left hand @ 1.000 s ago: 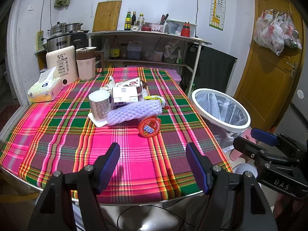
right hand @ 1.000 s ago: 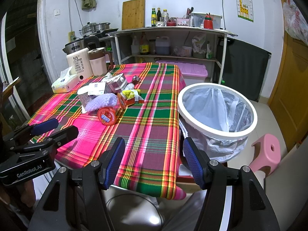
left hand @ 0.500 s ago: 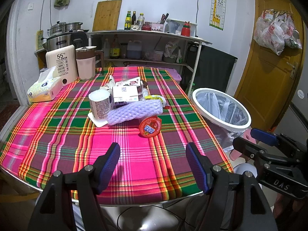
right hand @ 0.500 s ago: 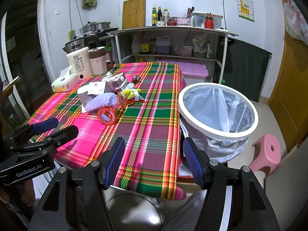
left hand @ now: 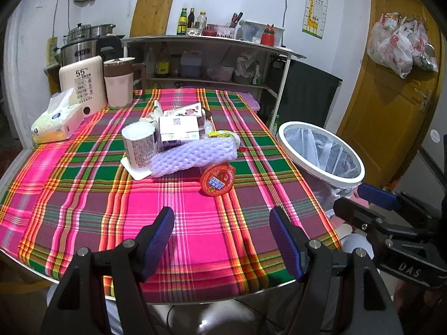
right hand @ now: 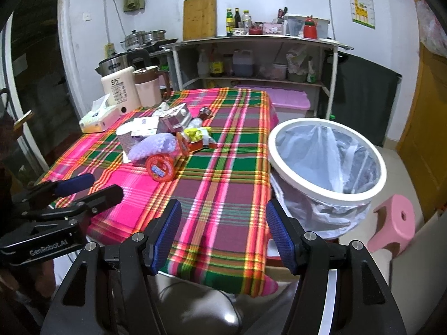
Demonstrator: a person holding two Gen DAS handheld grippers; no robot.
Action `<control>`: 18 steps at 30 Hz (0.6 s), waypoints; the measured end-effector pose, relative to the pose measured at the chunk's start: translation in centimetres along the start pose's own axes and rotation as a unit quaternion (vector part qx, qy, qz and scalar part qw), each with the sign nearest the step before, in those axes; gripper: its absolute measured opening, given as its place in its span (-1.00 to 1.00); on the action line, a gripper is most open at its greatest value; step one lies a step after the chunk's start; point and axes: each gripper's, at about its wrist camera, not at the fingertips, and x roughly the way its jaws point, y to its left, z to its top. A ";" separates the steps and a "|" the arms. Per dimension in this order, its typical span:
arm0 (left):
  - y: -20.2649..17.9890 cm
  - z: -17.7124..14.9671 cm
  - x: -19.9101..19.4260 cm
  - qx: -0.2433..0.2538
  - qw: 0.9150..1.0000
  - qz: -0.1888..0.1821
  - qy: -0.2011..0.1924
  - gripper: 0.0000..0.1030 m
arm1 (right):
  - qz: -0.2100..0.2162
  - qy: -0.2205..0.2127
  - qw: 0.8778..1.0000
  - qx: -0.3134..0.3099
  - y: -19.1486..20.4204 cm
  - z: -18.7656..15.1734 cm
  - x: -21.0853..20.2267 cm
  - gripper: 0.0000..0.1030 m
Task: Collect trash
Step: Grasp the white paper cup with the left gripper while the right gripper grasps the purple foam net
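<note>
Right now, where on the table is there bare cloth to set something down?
The near half of the plaid tablecloth is bare, from the red round lid to the front edge. The left side in front of the tissue box is free too. The middle is crowded: paper cup, cartons, purple foam net.

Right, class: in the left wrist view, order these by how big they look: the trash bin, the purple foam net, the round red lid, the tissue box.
1. trash bin
2. purple foam net
3. tissue box, close to the net and farther back, so unsure
4. round red lid
</note>
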 end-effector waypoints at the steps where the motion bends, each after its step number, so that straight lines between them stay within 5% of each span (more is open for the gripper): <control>1: 0.2 0.0 0.1 -0.004 1.000 0.000 0.000 0.40 | 0.003 0.001 1.000 -0.001 0.0 0.1 0.2 0.23; 18: 5.5 1.2 3.5 -0.055 0.998 0.018 0.027 0.40 | 0.050 0.047 0.997 -0.029 2.1 2.3 6.3 0.23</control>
